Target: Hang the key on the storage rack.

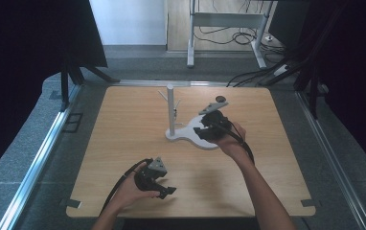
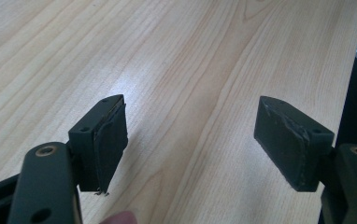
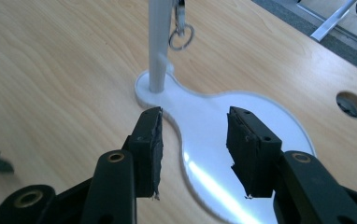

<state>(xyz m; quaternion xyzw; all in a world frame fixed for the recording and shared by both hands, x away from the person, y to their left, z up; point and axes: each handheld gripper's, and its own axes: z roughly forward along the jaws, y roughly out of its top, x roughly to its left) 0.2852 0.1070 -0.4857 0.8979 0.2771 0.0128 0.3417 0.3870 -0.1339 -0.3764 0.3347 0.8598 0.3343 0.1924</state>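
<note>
A white stand with an upright post (image 1: 171, 110) and a flat, rounded base (image 1: 190, 135) sits mid-table; its base (image 3: 242, 121) and post (image 3: 158, 46) also fill the right gripper view. A small metal ring (image 3: 181, 37) hangs from a peg on the post. My right gripper (image 1: 204, 132) hovers over the base, jaws open with nothing between them (image 3: 194, 140). My left gripper (image 1: 164, 190) rests low near the table's front edge, jaws wide open (image 2: 190, 140) over bare wood.
The wooden table (image 1: 123, 143) has a round hole (image 1: 220, 99) near its far right, also seen as a hole (image 3: 352, 103) in the right gripper view. Metal rails (image 1: 42, 153) flank the table. A desk frame and cables (image 1: 229, 33) stand beyond.
</note>
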